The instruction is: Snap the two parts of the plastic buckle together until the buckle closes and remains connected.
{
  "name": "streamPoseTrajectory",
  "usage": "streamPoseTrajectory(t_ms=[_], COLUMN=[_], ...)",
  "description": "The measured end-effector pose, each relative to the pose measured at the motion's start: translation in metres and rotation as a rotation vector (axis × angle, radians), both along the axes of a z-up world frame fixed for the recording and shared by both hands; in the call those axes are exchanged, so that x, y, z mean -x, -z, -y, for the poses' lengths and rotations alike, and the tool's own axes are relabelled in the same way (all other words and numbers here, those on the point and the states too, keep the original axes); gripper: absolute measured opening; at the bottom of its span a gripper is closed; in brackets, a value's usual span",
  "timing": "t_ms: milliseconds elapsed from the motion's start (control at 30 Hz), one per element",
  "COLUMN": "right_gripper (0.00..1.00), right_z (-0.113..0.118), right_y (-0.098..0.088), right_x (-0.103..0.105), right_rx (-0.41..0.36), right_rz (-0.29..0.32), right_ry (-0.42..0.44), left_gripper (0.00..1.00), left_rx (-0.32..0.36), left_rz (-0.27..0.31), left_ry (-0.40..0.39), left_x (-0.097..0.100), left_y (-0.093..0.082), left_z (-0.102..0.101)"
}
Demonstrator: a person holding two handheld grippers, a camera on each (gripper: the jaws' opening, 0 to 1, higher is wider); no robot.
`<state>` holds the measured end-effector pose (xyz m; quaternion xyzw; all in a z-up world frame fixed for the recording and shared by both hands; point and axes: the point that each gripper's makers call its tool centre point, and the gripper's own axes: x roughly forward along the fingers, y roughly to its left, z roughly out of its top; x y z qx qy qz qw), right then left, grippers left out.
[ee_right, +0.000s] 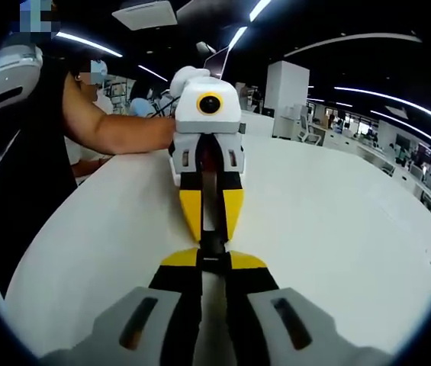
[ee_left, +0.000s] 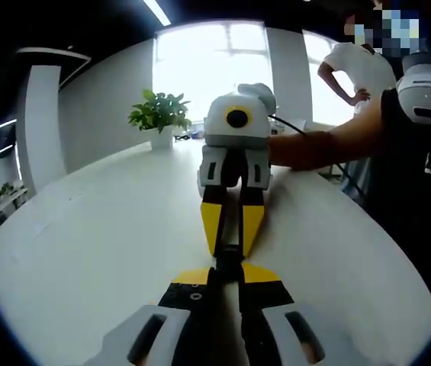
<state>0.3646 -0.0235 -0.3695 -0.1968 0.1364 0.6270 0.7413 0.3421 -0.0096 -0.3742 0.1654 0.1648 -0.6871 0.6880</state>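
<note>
Buckle point(ee_left: 229, 255), small dark plastic, sits above white table point(ee_left: 108, 229), pinched betw. both tools nose-to-nose. Left gripper point(ee_left: 226, 276) & right gripper point(ee_right: 213, 261) jaws narrow, each clamped on a half. Prob. light, stiff, slick; grip flat bodies, not prongs.

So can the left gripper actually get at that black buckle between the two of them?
Probably yes: the left gripper seems already closed on the black buckle, tip to tip with the right gripper, nothing in between.
</note>
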Motion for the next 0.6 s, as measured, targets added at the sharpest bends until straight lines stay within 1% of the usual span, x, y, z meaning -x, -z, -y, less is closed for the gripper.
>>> streamPoseTrajectory(t_ms=[67, 267, 333, 433, 500, 600], right_gripper=[0.09, 0.09, 0.09, 0.09, 0.09, 0.09], right_z=[0.0002, 0.0001, 0.0008, 0.0021, 0.0013, 0.0], right_y=[0.0, -0.0001, -0.0001, -0.0004, -0.0005, -0.0005], right_x=[-0.0006, 0.0, -0.0009, -0.003, -0.0016, 0.0014], right_rx=[0.0, -0.003, -0.01, -0.011, -0.01, -0.008], right_rz=[0.002, 0.001, 0.0, 0.001, 0.003, 0.005], right_ry=[0.0, -0.002, -0.002, 0.0, 0.001, 0.003], left_gripper=[0.09, 0.1, 0.1, 0.11, 0.11, 0.19], left_rx=[-0.001, 0.003, 0.004, 0.011, 0.015, 0.025], left_rz=[-0.002, -0.01, -0.006, 0.006, 0.0, -0.02], left_ry=[-0.002, -0.004, 0.001, 0.001, -0.003, -0.009], left_x=[0.0023, -0.001, 0.0006, -0.0021, -0.002, -0.0034], left_y=[0.0001, 0.0003, 0.0001, -0.0008, -0.0018, -0.0038], left_z=[0.0003, 0.0001, 0.0005, 0.0013, 0.0023, 0.0029])
